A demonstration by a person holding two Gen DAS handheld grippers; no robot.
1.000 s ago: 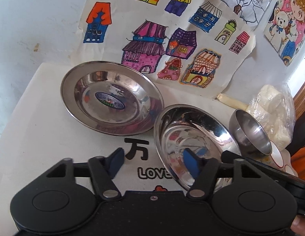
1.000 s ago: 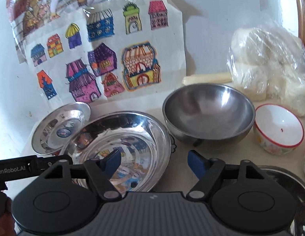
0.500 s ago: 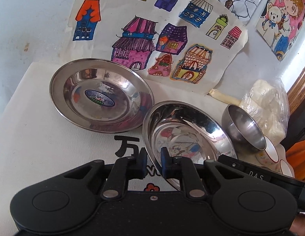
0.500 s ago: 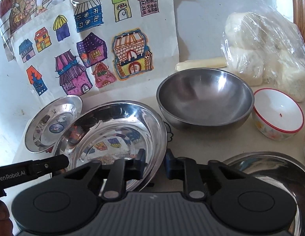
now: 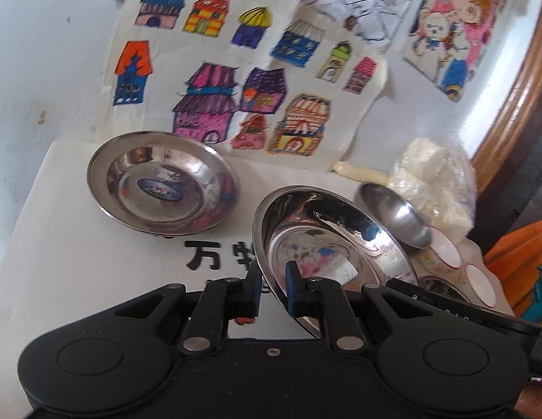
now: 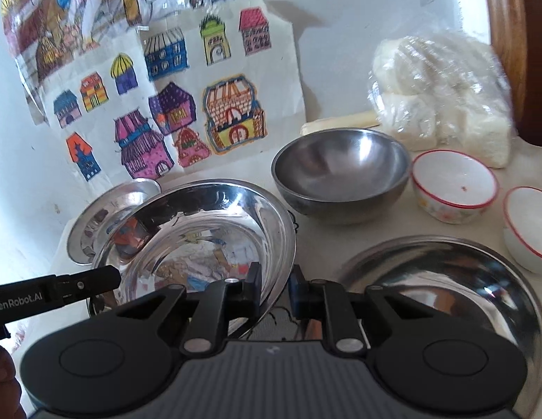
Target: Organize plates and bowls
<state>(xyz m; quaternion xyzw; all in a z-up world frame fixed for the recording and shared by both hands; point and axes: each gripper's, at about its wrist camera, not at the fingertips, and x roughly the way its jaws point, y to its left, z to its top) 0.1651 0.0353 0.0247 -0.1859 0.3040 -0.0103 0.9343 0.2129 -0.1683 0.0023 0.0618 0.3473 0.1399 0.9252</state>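
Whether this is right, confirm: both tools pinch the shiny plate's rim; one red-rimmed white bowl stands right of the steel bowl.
Wrong count. The left tool and right tool pinch the rim of the shiny plate, but two stand right of the steel bowl: inner white bowl and outer white bowl, per the right wrist view.

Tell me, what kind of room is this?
Probably a home kitchen or dining corner: shiny steel plates and a round steel bowl sit on a white tablecloth, with a child's colourful house drawings on the wall.
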